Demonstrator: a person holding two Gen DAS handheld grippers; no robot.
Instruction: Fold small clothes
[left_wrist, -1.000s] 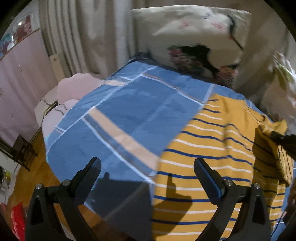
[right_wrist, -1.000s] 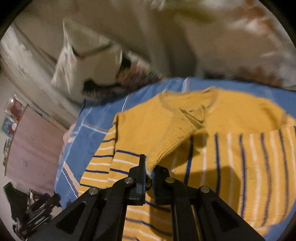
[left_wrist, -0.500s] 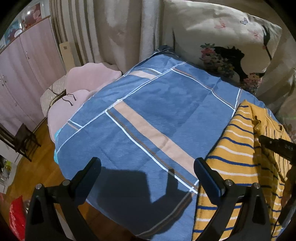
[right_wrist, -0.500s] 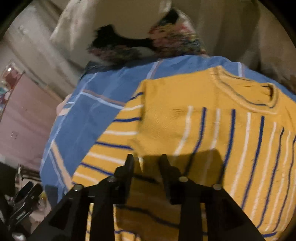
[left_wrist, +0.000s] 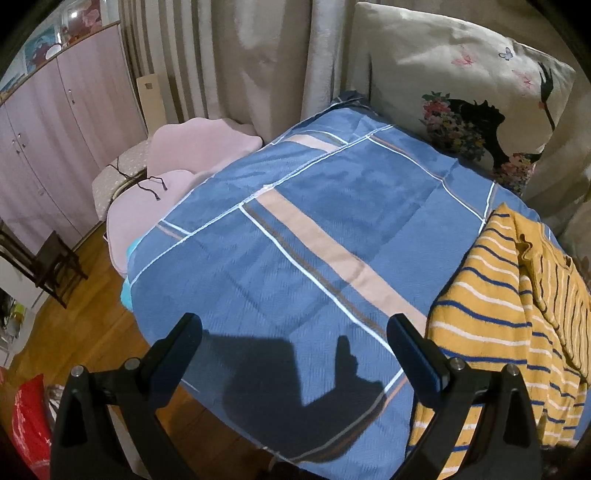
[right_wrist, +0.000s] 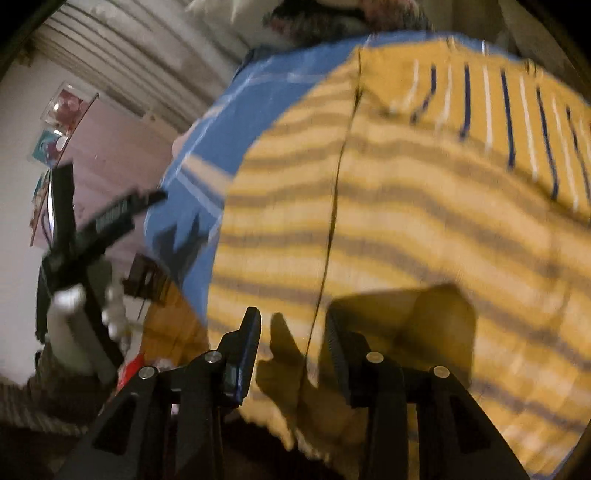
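Behind the blue bedspread (left_wrist: 295, 229), a floral pillow (left_wrist: 461, 92) leans on curtains; both grippers' fingers spread, empty; striped sweater (right_wrist: 406, 206) blurred, its edge cropped.

Yellow knit sweater (left_wrist: 491, 321) with blue and white stripes, spread on the bed's blue plaid cover at its right side. One part folded over the body, its stripes running crosswise to those beneath. Lower hem hanging over the bed's near edge.

blue plaid bedsheet (left_wrist: 295, 229), floral pillow (left_wrist: 461, 85), pink wardrobe (left_wrist: 55, 122)
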